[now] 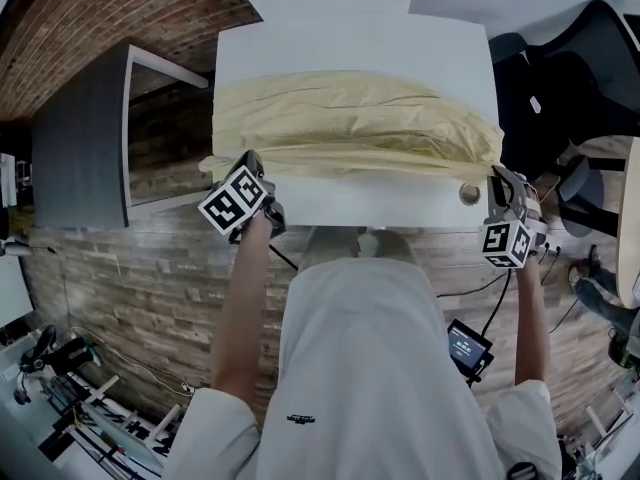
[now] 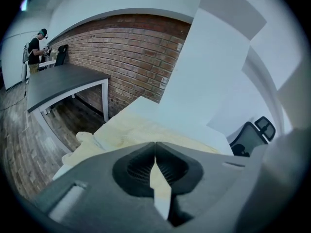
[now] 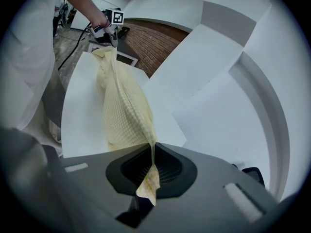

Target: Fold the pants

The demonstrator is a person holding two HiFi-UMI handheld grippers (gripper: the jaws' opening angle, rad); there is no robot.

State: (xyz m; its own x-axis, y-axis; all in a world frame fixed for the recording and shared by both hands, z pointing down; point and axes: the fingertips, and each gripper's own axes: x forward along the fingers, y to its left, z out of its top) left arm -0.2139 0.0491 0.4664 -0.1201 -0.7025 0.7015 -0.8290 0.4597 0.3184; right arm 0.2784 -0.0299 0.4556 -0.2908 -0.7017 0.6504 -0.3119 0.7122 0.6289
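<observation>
Pale yellow pants [image 1: 355, 123] lie stretched across a white table [image 1: 350, 38], their near edge lifted. My left gripper [image 1: 252, 165] is shut on the pants' left end, and a strip of yellow cloth [image 2: 158, 178] shows between its jaws. My right gripper [image 1: 497, 175] is shut on the right end, where a fold of the textured cloth [image 3: 148, 178] is pinched. In the right gripper view the pants [image 3: 124, 106] run taut from my jaws to the left gripper [image 3: 111, 33] at the far end.
A dark grey desk [image 1: 80, 148] stands left of the table, in front of a brick wall [image 2: 131, 52]. A black office chair [image 1: 560, 78] is at the right. A person [image 2: 35, 50] stands far off. The white table has a round hole [image 1: 469, 194] near its front right corner.
</observation>
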